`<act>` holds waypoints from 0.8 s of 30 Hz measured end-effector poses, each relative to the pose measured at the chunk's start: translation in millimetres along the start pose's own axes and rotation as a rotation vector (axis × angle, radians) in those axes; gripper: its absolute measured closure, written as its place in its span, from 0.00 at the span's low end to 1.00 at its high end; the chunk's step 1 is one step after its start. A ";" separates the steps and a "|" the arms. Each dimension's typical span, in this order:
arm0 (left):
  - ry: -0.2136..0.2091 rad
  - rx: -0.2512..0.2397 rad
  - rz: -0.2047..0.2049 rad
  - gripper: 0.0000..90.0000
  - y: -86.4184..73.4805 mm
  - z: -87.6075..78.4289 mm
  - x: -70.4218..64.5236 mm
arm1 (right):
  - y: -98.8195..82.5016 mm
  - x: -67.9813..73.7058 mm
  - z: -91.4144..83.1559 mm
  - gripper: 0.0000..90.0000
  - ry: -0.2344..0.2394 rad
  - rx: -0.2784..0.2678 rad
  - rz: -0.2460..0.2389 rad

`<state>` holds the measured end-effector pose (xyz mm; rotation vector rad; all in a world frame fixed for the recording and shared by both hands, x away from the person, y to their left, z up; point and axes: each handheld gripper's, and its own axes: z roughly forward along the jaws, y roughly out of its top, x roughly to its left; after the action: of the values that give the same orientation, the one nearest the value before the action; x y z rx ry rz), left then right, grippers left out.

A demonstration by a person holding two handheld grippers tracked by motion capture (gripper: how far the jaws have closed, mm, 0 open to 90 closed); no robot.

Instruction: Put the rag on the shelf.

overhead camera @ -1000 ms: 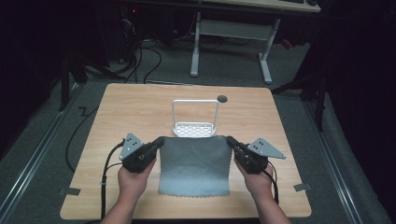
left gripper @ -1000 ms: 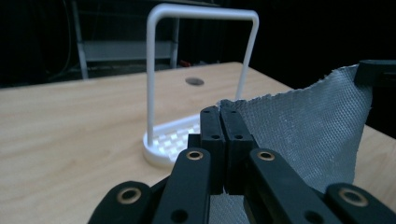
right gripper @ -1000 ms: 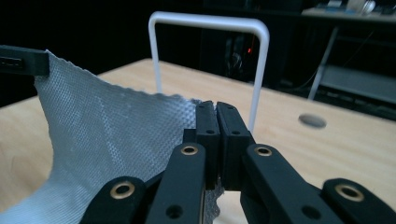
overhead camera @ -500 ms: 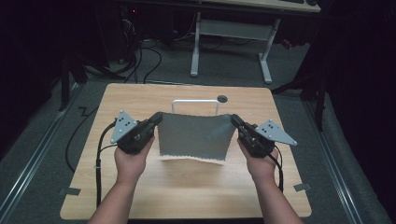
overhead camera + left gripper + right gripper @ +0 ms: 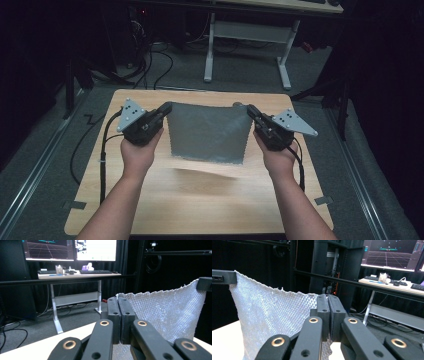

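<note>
Wooden table (image 5: 150, 200) lies beneath both grippers. Nearest, the left gripper (image 5: 165, 107) has its jaws pressed together on one upper corner of the grey cloth (image 5: 210, 132); the right gripper (image 5: 250, 110) pinches the other upper corner likewise. Between the fingertips the cloth hangs spread, its lower edge clear of the wood. Beyond stand a desk (image 5: 75, 273) and monitors (image 5: 70, 250).

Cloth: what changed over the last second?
Both grippers, left and right, rose and carried the grey cloth off the table; it now hangs spread between them, hiding the white rack behind. Both stayed clamped on its top corners.
</note>
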<state>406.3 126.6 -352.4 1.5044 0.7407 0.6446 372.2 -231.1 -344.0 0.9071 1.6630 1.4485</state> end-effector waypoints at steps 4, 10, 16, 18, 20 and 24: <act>0.007 0.002 0.001 1.00 3.2 8.9 6.6 | 4.9 -5.2 10.8 0.99 -0.005 0.004 0.000; 0.047 0.016 0.018 1.00 8.8 34.7 22.4 | 8.4 -14.5 33.2 0.99 -0.013 0.019 0.018; 0.064 0.030 0.029 1.00 6.8 55.6 34.3 | 9.2 -25.1 53.9 0.99 -0.033 0.030 0.033; 0.067 0.036 0.025 1.00 5.7 62.5 38.0 | 8.9 -30.4 62.9 0.99 -0.039 0.035 0.039; 0.076 0.042 0.029 1.00 5.2 70.3 41.3 | 8.9 -34.5 70.3 0.99 -0.046 0.040 0.037; 0.088 0.055 0.030 1.00 5.6 85.3 48.1 | 8.1 -43.9 87.5 0.99 -0.064 0.059 0.050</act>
<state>502.8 109.5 -354.2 1.5473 0.8101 0.7215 470.3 -227.4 -340.2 1.0236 1.6537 1.3959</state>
